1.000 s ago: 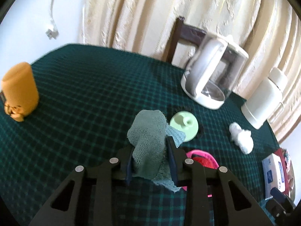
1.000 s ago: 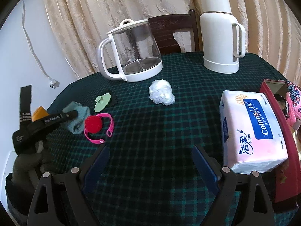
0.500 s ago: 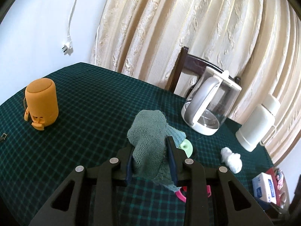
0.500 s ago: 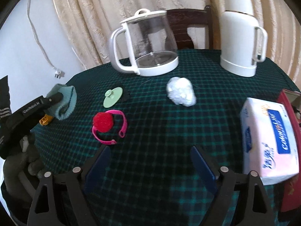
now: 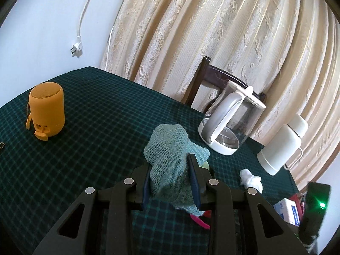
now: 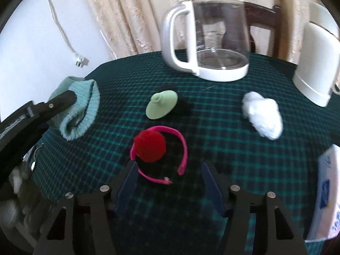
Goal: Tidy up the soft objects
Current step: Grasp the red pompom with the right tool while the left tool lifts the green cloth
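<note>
My left gripper (image 5: pixel 171 171) is shut on a teal knitted cloth (image 5: pixel 167 155), held above the green checked tablecloth (image 5: pixel 95 127); the same cloth (image 6: pixel 78 110) shows at the left of the right wrist view, under the left gripper's finger. My right gripper (image 6: pixel 170 176) hovers just short of a pink headband (image 6: pixel 183 146) with a red pompom (image 6: pixel 149 145); its jaws are closing, and only the near end of the band lies between the fingertips, untouched. A white fluffy wad (image 6: pixel 263 114) lies to the right.
A pale green lid (image 6: pixel 161 105) lies behind the headband. A glass kettle (image 6: pixel 204 36) and a white thermos (image 6: pixel 316 63) stand at the back, an orange speaker (image 5: pixel 46 112) at the left, a tissue pack (image 6: pixel 325 193) at the right edge. A chair stands behind the table.
The right gripper has moved left and closer to the headband, and its jaws have narrowed. The left gripper lifted the teal cloth and tilted up early on, then held still.
</note>
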Available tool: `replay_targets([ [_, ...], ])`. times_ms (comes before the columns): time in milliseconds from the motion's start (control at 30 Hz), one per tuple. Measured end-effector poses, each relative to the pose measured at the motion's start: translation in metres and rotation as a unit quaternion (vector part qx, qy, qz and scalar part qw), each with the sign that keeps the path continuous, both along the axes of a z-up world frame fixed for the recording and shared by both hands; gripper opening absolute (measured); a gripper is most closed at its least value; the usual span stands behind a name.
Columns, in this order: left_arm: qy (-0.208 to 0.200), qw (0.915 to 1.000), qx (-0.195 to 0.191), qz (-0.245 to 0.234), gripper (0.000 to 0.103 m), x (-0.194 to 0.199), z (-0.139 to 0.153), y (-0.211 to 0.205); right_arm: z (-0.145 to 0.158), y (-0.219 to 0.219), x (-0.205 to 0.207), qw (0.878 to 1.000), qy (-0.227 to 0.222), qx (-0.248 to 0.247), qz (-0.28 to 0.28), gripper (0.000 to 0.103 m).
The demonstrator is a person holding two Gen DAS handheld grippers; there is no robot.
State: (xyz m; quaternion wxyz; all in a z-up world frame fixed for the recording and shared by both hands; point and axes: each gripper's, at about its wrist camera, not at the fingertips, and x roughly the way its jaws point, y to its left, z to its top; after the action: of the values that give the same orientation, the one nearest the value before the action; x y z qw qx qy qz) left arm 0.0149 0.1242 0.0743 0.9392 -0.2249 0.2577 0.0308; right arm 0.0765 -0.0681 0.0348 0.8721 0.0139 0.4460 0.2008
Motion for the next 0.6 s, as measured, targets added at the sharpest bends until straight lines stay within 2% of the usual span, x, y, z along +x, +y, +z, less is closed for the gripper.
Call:
replay_targets([
  [133, -0.002, 1.0, -0.005, -0.001, 0.032, -0.002, 0.001, 0.0, -0.006, 0.012, 0.012, 1.0, 0.012, 0.0, 0.01, 0.058],
  [367, -0.002, 0.9999, -0.009, -0.004, 0.032, -0.004, 0.001, 0.001, -0.01, 0.027, 0.023, 1.0, 0.007, -0.004, 0.018, 0.057],
  [600, 0.0, 0.9999, -0.011, -0.006, 0.032, -0.002, 0.001, 0.0, -0.018, 0.031, 0.027, 1.0, 0.016, 0.005, 0.025, 0.043],
])
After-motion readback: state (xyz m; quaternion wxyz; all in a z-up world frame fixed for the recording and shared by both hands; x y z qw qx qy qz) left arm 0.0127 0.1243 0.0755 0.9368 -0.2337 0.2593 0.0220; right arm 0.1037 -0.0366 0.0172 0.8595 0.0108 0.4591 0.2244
